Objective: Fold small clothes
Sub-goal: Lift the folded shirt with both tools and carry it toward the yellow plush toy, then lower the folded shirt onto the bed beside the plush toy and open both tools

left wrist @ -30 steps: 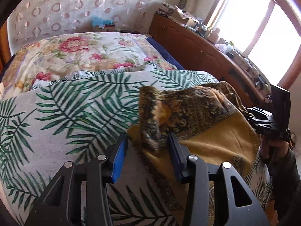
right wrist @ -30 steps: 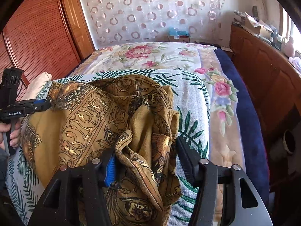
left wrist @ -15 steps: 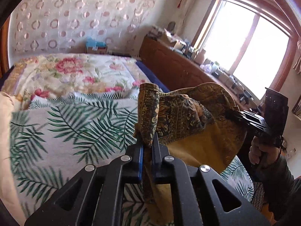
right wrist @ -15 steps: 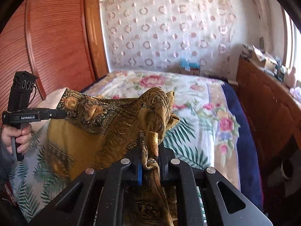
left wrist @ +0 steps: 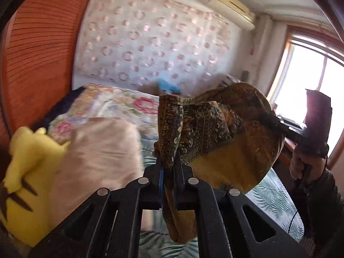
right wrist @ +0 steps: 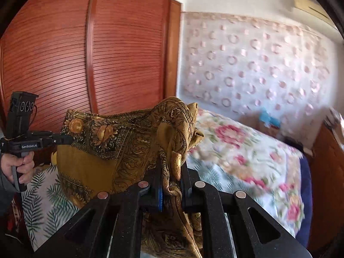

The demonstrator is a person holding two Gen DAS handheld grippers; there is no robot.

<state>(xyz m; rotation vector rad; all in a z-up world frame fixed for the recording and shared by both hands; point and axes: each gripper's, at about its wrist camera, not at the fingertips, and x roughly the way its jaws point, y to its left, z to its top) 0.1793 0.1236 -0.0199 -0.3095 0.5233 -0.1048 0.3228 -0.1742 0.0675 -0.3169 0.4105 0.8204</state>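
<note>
Left wrist view: left gripper (left wrist: 169, 167) w/ black fingers + blue pads is pinched tight on one bunched corner of the mustard-yellow cloth w/ dark paisley border (left wrist: 215, 133). Right wrist view shows the right gripper (right wrist: 171, 180) clamped the same way on another bunched corner of that cloth (right wrist: 120, 146). Each gripper also shows in the other's view: right one (left wrist: 277, 124) w/ the person's hand (left wrist: 305, 163) under it, left one (right wrist: 64, 139) w/ the other hand (right wrist: 19, 165) on its grip.

Cloth hangs in the air betw. the two tools, sagging in the middle, clear above the palm-leaf print sheet (right wrist: 43, 195) on the bed. Floral quilt (right wrist: 247, 150) lies farther back; yellow plush toy (left wrist: 28, 182) + pale pink pillow (left wrist: 99, 154) sit at left.

Progress, as I judge it: early. Corners are gripped and cloth is up, but it's rumpled, no clean fold visible. Left to do: spread it flat on the sheet, bring edges together, fold down to a small stack.
</note>
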